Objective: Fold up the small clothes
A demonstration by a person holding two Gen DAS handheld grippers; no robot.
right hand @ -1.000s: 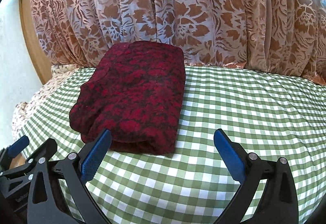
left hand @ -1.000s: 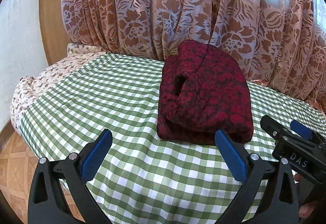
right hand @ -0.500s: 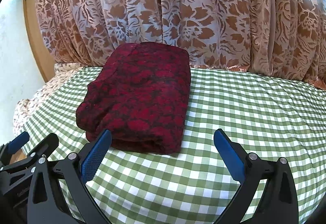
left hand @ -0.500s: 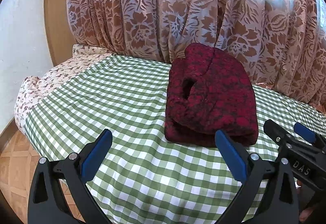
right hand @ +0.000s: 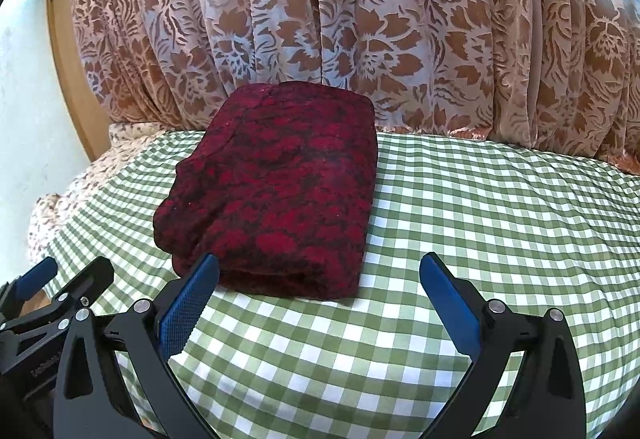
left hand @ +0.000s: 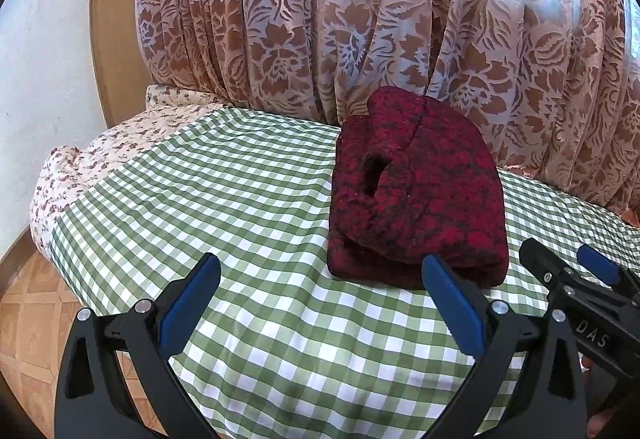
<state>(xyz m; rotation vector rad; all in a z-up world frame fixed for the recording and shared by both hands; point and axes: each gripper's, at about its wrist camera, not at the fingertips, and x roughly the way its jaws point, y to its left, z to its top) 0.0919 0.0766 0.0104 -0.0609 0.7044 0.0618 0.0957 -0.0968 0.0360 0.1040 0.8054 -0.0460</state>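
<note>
- A dark red and black patterned knitted garment [left hand: 416, 195] is seen folded into a thick rectangular bundle, lying on a green and white checked cloth [left hand: 248, 223] that covers a soft, rounded surface
- The bundle is placed toward the far side of the checked cloth, close to a pleated beige curtain with a brown floral pattern [left hand: 360, 19] hung behind it
- The left gripper [left hand: 320, 299], with black arms and blue pads, is held above the near part of the cloth with its fingers spread wide apart and nothing between them; the bundle is seen ahead and to its right
- The right gripper [right hand: 318, 299] is likewise held with fingers wide apart and empty, just short of the bundle's near folded edge
- A cream fabric with small flowers [left hand: 120, 143] is shown at the left edge of the cloth, beside a wooden parquet floor [left hand: 28, 311]
</note>
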